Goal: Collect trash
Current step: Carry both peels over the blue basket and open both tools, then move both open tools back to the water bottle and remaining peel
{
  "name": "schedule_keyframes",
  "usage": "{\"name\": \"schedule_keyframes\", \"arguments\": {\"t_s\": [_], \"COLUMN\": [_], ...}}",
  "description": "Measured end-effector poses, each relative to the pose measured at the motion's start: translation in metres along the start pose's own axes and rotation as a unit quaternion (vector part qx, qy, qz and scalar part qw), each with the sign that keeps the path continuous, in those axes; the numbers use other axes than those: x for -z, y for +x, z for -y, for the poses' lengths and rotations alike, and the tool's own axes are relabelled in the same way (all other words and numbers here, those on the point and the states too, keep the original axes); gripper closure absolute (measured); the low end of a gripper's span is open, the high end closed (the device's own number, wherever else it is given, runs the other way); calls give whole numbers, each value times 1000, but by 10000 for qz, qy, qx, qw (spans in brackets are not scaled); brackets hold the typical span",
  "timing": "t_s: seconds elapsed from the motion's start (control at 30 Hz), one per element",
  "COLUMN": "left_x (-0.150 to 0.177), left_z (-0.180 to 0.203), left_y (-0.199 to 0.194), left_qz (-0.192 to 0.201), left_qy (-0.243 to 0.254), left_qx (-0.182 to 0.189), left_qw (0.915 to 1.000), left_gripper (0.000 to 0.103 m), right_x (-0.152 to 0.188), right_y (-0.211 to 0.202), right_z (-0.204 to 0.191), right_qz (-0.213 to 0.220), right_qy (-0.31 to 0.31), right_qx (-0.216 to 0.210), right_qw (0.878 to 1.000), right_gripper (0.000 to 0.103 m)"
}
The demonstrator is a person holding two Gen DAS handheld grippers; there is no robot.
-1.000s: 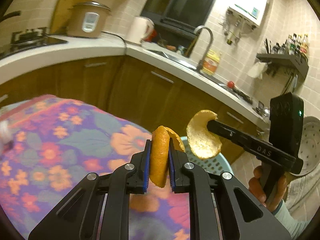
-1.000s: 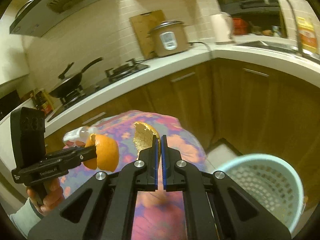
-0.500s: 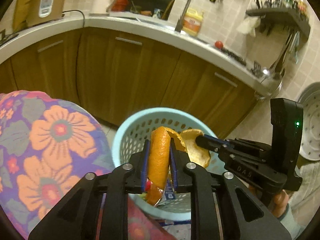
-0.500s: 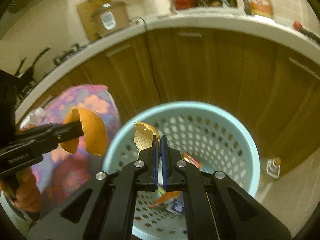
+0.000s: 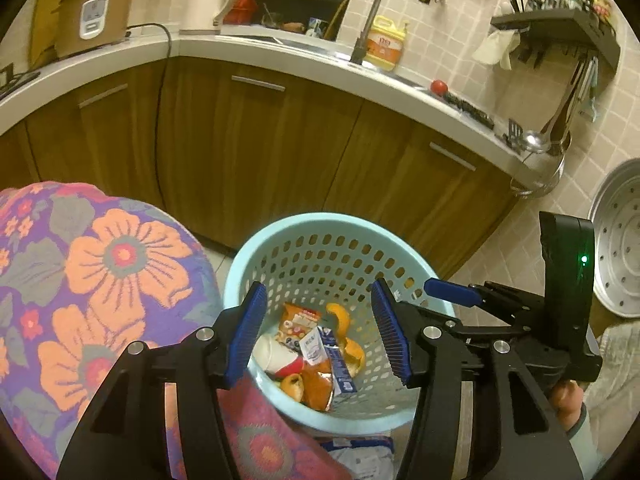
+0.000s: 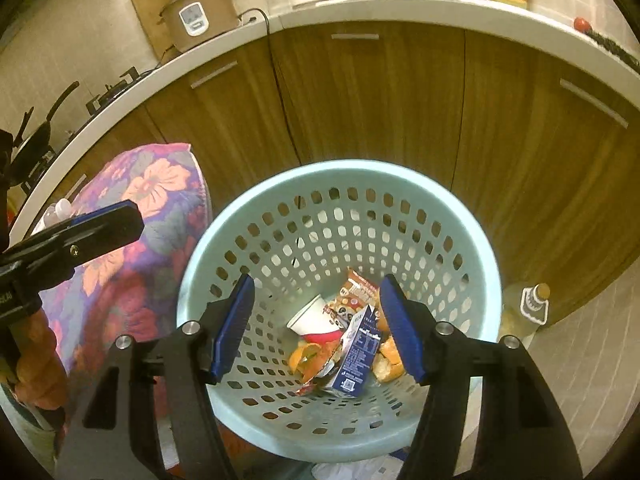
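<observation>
A light blue perforated basket (image 5: 240, 276) (image 6: 340, 168) stands on the floor beside the flowered table. In it lie orange peels (image 5: 340, 320) (image 6: 388, 360), a blue milk carton (image 5: 336, 360) (image 6: 360, 352), a paper cup (image 5: 276, 354) (image 6: 312, 316) and a snack wrapper (image 5: 298, 320) (image 6: 360, 288). My left gripper (image 5: 318, 286) hangs over the basket's mouth, jaws opening, nothing between them. My right gripper (image 6: 317, 280) hangs over it too, jaws opening and bare. One of its blue fingers (image 5: 452, 292) shows at the right of the left wrist view.
A table with a flowered cloth (image 5: 100, 280) (image 6: 152, 200) borders the basket on the left. Brown cabinets (image 5: 260, 152) stand close behind. A bottle (image 6: 528, 312) stands on the floor right of the basket. A round metal tray (image 5: 620, 240) leans at the far right.
Both grippers swung from above the flowered table to over the basket and sank. Each then let go of its orange peel, and both jaws now stand apart and bare.
</observation>
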State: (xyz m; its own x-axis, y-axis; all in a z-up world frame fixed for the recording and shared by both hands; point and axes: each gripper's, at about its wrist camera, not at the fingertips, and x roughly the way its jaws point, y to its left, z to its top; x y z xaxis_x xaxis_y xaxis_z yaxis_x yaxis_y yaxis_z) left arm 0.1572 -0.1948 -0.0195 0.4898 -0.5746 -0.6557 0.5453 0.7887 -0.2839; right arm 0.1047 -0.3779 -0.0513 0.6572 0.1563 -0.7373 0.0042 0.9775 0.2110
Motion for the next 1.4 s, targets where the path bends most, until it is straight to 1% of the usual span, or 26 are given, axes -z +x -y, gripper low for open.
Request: {"name": "schedule_keyframes", "arguments": {"t_s": [0.2, 0.33, 0.53, 0.63, 0.73, 0.83, 0.9, 1.0, 1.07, 1.2, 1.27, 1.4], "left_x": [4, 5, 9, 14, 19, 27, 35, 48, 56, 75, 85, 105], "left_z": [-14, -29, -52, -69, -84, -103, -117, -142, -160, -202, -224, -268], "left_y": [-32, -60, -102, -129, -147, -166, -180, -205, -220, -253, -269, -296], "left_qz": [299, 544, 904, 1125, 1239, 1338, 1405, 1549, 1619, 1697, 1738, 1769], "left_qy": [-167, -328, -478, -551, -603, -678, -752, -849, -930, -1179, -1325, -1632], "left_qx": [-65, -131, -353, -530, -600, -779, -967, -1336, -1569, -2101, -2306, -2717], "left_qw": [9994, 9979, 9941, 9907, 9886, 9856, 9825, 9752, 9698, 9556, 9482, 9318], "left_gripper": [50, 49, 48, 45, 44, 44, 44, 37, 36, 36, 36, 36], "right_x": [-12, -19, -25, -27, -28, -28, -28, -29, -28, -24, -22, -21], "right_y": [-17, -21, -21, -24, -25, -21, -16, -1, 14, 33, 41, 59], "right_z": [-25, -53, -102, -127, -151, -176, -194, -218, -236, -267, -276, -289], "right_qz": [240, 301, 367, 436, 507, 510, 522, 397, 275, 309, 312, 240], "right_qy": [-161, -398, -808, -991, -1191, -1290, -1303, -1111, -944, -998, -974, -904], "right_qx": [-207, -494, -810, -1028, -1156, -1385, -1546, -1872, -2080, -2097, -2141, -2046], "right_qw": [9994, 9975, 9928, 9888, 9848, 9806, 9779, 9752, 9732, 9722, 9714, 9744], "right_gripper": [42, 42, 42, 42, 42, 42, 42, 42, 42, 42, 42, 42]}}
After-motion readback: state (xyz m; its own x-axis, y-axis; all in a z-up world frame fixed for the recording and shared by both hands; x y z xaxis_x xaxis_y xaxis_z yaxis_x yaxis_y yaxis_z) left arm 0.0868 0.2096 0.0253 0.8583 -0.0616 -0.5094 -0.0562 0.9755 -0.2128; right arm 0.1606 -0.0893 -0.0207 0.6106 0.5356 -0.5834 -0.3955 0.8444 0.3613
